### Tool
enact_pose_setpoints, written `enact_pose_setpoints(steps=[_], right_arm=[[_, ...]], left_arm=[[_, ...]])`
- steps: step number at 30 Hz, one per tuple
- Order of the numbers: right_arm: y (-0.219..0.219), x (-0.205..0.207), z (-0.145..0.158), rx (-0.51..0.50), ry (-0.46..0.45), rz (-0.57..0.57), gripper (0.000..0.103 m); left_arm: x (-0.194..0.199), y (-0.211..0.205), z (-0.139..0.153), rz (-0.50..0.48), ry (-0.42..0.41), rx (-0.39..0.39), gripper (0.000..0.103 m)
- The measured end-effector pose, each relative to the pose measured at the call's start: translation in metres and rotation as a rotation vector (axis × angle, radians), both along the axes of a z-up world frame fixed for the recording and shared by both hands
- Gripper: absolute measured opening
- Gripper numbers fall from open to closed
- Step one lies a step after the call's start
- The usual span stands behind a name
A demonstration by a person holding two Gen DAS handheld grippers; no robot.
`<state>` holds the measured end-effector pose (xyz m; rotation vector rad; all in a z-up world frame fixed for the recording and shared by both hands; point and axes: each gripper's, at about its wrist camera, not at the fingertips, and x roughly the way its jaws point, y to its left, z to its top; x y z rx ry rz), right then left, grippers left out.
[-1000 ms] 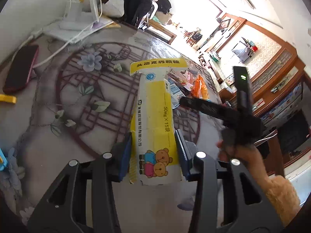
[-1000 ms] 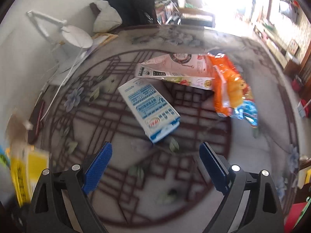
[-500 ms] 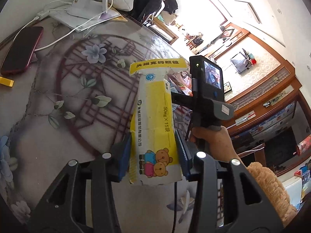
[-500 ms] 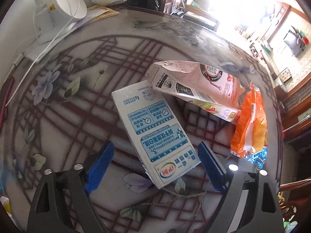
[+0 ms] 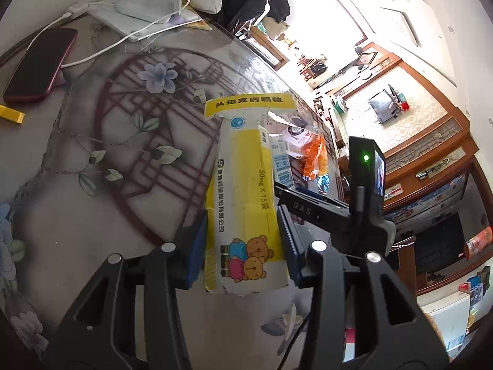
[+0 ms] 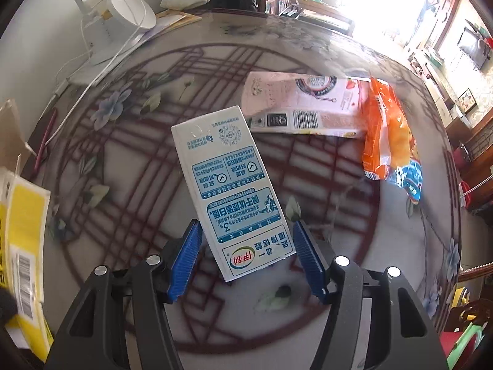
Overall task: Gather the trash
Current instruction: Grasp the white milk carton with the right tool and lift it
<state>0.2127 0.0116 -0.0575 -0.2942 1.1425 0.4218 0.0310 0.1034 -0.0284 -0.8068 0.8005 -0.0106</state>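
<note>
My left gripper (image 5: pixel 243 246) is shut on a yellow and white medicine box (image 5: pixel 245 197) with cartoon bears, held above the table; the box also shows at the left edge of the right wrist view (image 6: pixel 21 234). My right gripper (image 6: pixel 246 256) is open, its blue pads on either side of the near end of a white and blue milk carton (image 6: pixel 229 185) lying flat on the table. A pink carton (image 6: pixel 305 108) and an orange snack bag (image 6: pixel 388 135) lie behind it. The right gripper's body (image 5: pixel 354 203) shows in the left wrist view.
The round glass-topped table (image 6: pixel 339 240) has a floral pattern. A white desk lamp (image 6: pixel 123 15) with cables and papers stands at the back left. A dark red phone (image 5: pixel 40 64) and a yellow item (image 5: pixel 10 114) lie at the left. Chairs and wooden cabinets stand beyond the table.
My right gripper has moved forward and down so the milk carton's near end sits between its pads, and the jaws have narrowed. My left gripper still holds the yellow box, shifted slightly.
</note>
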Motion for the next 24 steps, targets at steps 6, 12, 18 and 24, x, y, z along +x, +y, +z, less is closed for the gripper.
enact_pose_setpoints(steps=[6,12,18,24], right_arm=[[-0.003,0.011,-0.012,0.044,0.053,-0.056,0.07],[0.001,0.007,-0.019,0.034,0.006,-0.064,0.064],[-0.009,-0.005,-0.011,0.048,-0.046,-0.051,0.06],[-0.027,-0.03,0.001,0.136,-0.02,-0.05,0.06]], left_arm=[[0.0,0.0,-0.001,0.008,0.007,0.007,0.041],[0.001,-0.002,-0.002,0.007,0.015,0.025,0.041],[0.001,-0.005,0.005,0.017,0.008,0.105,0.041],[0.002,-0.005,0.005,0.015,0.015,0.112,0.041]])
